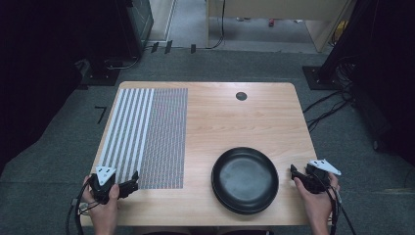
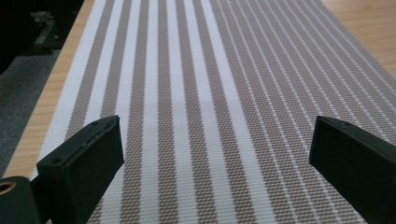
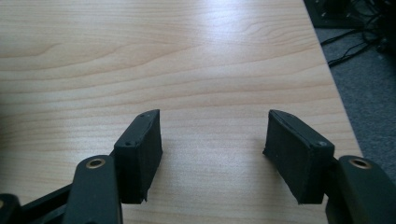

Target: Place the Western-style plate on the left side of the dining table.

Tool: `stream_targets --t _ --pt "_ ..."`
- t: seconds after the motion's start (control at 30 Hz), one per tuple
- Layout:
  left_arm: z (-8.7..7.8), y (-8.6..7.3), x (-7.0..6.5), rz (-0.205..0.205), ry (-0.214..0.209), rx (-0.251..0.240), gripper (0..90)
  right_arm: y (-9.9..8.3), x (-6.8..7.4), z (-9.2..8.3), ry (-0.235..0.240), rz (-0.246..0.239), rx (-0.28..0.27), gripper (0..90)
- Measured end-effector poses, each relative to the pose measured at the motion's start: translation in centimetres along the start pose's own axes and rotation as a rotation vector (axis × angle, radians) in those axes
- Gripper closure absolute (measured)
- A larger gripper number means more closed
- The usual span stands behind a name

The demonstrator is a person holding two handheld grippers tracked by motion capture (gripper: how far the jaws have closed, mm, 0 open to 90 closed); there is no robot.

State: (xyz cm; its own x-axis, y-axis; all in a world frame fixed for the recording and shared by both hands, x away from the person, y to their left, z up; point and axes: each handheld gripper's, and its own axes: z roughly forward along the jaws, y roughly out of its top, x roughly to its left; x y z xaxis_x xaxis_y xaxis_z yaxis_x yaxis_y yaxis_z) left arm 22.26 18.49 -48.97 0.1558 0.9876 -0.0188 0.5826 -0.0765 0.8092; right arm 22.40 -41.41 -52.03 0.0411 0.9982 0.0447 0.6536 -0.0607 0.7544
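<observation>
placemat [image 1: 147,137] is laid flat along the table's [image 1: 220,117] left side, its near edge under the left gripper [image 2: 212,154], whose jaws are spread for pickup; right gripper [image 3: 212,149] is likewise released, beside the black plate [image 1: 244,178].

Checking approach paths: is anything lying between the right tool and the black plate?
Nothing visible does. The right tool, jaws open and empty, sits just right of the black plate, with bare wooden table between them.
</observation>
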Motion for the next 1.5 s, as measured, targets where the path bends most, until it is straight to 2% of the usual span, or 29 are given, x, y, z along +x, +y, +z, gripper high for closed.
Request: stream_targets --t 0.1,0.23,0.47,0.5,0.63,0.8,0.87,1.03,1.1,1.2,1.27,1.37,1.4,1.43,1.47,1.5 --pt "0.2 0.1 -0.8 0.002 -0.021 0.000 2.5 0.3 0.2 -0.6 -0.018 -0.011 -0.026 38.8" --pt "0.1 0.2 -1.6 0.006 -0.032 -0.008 2.5 0.5 0.5 -1.1 -0.014 -0.013 -0.036 40.0" --pt "0.1 0.3 -2.4 0.001 -0.052 -0.013 2.5 0.9 1.4 -2.3 -0.034 -0.038 -0.092 41.6" --pt "0.1 0.3 -2.7 0.012 -0.058 -0.010 2.5 1.0 1.8 -2.7 -0.038 -0.050 -0.109 42.4" --pt "0.1 0.3 -3.4 0.028 -0.059 -0.010 2.5 1.1 2.3 -3.0 -0.037 -0.065 -0.120 43.5" --pt "0.2 0.4 -4.2 0.034 -0.080 -0.001 2.5 1.1 2.9 -3.4 -0.017 -0.079 -0.148 49.9" --pt "0.3 0.4 -4.6 0.034 -0.093 0.003 2.5 1.2 3.2 -3.9 -0.007 -0.083 -0.175 53.8" --pt "0.5 0.4 -5.3 0.032 -0.113 0.009 2.5 1.2 3.5 -4.3 0.031 -0.078 -0.188 56.8" --pt "0.6 0.5 -5.7 0.043 -0.126 0.013 2.5 1.2 3.7 -4.4 0.042 -0.074 -0.194 58.4" --pt "0.9 0.7 -6.9 0.066 -0.150 0.011 2.5 1.3 4.0 -4.6 0.062 -0.071 -0.205 60.0" --pt "0.9 0.7 -7.1 0.071 -0.154 0.011 2.5 1.3 4.1 -4.6 0.066 -0.069 -0.204 60.5" --pt "1.1 1.0 -8.6 0.091 -0.179 0.009 2.5 1.3 4.4 -4.7 0.076 -0.069 -0.206 62.1" --pt "1.1 1.0 -8.6 0.091 -0.179 0.009 2.5 1.3 4.4 -4.7 0.076 -0.069 -0.206 62.1" --pt "1.2 1.3 -9.4 0.107 -0.194 0.006 2.6 1.3 4.6 -4.8 0.081 -0.071 -0.204 62.0" --pt "1.2 1.3 -9.4 0.107 -0.194 0.006 2.5 1.3 4.6 -4.8 0.081 -0.071 -0.204 62.0" --pt "1.3 1.5 -10.2 0.115 -0.208 0.007 2.5 1.3 4.8 -4.8 0.088 -0.073 -0.202 61.9"
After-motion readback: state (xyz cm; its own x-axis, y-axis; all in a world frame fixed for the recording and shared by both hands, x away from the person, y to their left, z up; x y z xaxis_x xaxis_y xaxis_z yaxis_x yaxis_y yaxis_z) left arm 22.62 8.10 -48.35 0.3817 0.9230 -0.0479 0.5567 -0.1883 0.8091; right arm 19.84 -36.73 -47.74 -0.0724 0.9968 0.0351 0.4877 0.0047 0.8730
